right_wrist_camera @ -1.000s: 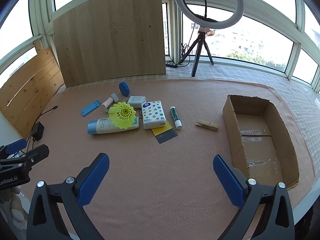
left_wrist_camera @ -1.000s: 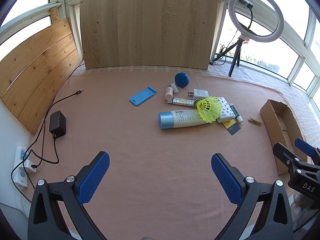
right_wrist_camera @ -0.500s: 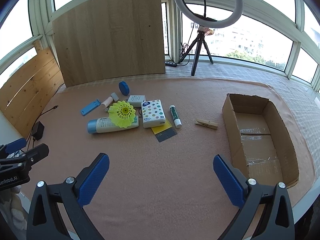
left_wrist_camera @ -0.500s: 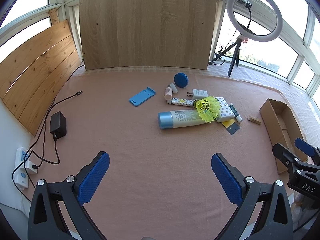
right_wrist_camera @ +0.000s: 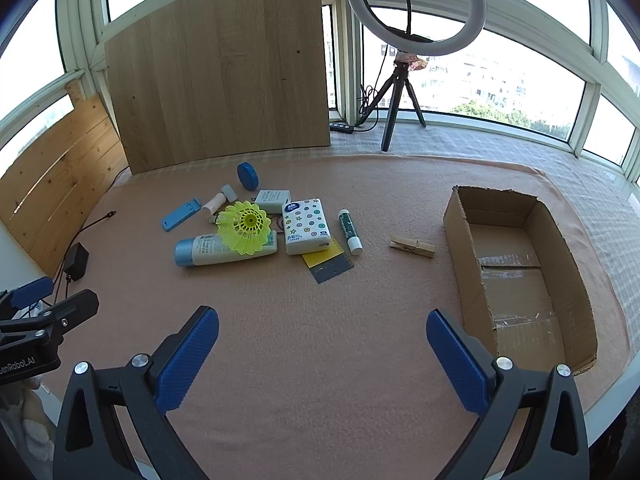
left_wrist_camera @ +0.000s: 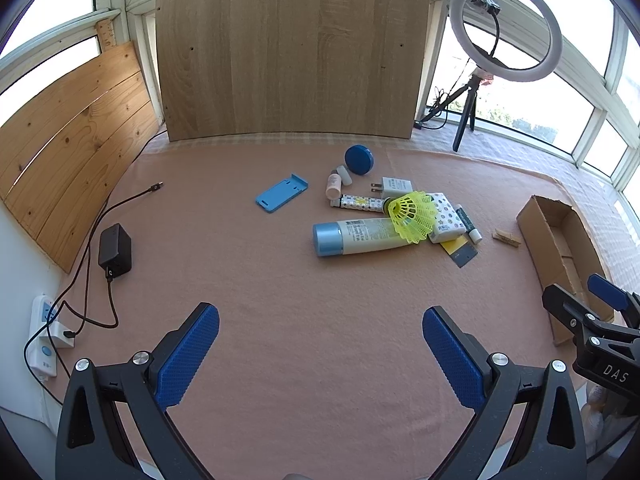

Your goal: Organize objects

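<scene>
Right wrist view: the cardboard box (right_wrist_camera: 520, 276) sits empty, while the shuttlecock (right_wrist_camera: 244, 227), bottle (right_wrist_camera: 216, 250), tissue pack (right_wrist_camera: 305, 226) and clothespin (right_wrist_camera: 412, 246) lie scattered left of it. Both the right gripper (right_wrist_camera: 322, 354) and left gripper (left_wrist_camera: 320, 350) hang spread wide, holding nothing; sorting appears unstarted.

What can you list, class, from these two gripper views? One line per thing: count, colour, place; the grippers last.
Shuttlecock: 1, yellow, resting on the tube.
Tube: 1, white, blue cap, lying flat.
Tissue pack: 1, white, dotted, mid-mat.
Glue stick: 1, green-white, right of the pack.
Clothespin: 1, wooden, near the box.
Cardboard box: 1, brown, right side.
Round tin: 1, blue, far.
Phone stand: 1, blue, left.
Charger plug: 1, white.
Ring light: 1, white, on a tripod.
Left gripper: open.
Right gripper: open.
</scene>
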Available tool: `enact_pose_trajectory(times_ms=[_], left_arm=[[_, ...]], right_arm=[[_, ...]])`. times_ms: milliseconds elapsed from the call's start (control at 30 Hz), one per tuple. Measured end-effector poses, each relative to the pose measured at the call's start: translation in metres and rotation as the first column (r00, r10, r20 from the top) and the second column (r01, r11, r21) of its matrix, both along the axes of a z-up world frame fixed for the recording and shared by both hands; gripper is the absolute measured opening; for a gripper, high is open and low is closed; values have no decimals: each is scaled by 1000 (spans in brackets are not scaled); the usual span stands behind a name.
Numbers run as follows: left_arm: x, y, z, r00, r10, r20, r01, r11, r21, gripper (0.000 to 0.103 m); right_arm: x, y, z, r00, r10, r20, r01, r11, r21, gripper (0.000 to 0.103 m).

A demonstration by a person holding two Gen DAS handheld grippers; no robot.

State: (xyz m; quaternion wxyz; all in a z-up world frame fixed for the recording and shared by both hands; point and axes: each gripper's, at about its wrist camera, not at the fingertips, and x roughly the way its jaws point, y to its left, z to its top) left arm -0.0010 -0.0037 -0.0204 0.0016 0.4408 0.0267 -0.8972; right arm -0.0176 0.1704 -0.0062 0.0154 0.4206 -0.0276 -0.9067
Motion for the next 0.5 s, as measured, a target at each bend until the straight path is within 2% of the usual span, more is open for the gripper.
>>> enact_pose_trajectory(times_ms=[500], left_arm=[[0,1,1,1000,-3,1,3,1000,-1,103]], right_arm=[[0,3,-1,1000,-3,6,3,1000,-4,103]])
